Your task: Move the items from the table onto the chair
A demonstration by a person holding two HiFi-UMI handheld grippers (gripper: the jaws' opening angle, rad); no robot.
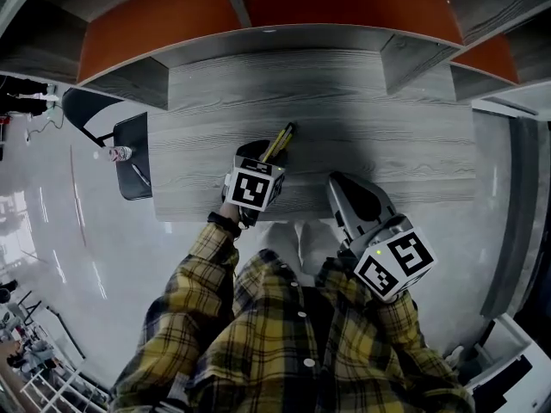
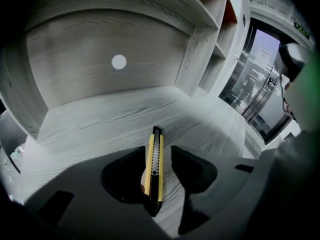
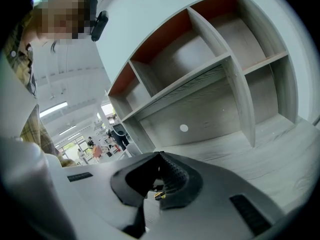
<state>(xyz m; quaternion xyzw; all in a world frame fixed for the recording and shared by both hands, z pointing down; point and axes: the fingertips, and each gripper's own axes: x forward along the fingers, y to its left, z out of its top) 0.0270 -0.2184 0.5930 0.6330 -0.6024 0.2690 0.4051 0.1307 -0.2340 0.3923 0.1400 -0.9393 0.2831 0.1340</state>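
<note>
Table edges: the grey table (image 1: 370, 136) is running under a shelf unit (image 1: 275, 3) on its far side. Its near edge is lying just in front of the person, and its left edge is sitting just beside the black chair (image 1: 131, 175).
Open room: bare tabletop is spreading out to the right of the utility knife (image 1: 281, 140). Pale floor (image 1: 77, 248) is opening wide on the left, around the chair.
Left arm: the plaid sleeve (image 1: 194, 274) is reaching forward over the near edge, with the left gripper (image 1: 256, 155) pointing steeply down at the tabletop.
Right arm: the right gripper (image 1: 338, 181) is hanging over the table's near edge, apart from the knife and pointing nearly level.
Left tongs: the jaws are standing apart, straddling the knife without pressing on it.
Right tongs: the jaws are sitting together, with nothing gripped.
Task item: the yellow-and-black knife is lying flat on the table, not yet on the chair.
Head view only: a small bottle (image 1: 116, 153) is showing at the left edge of the chair seat.
Left gripper view only: glass doors (image 2: 260, 84) are showing at the right, past the table's end.
</note>
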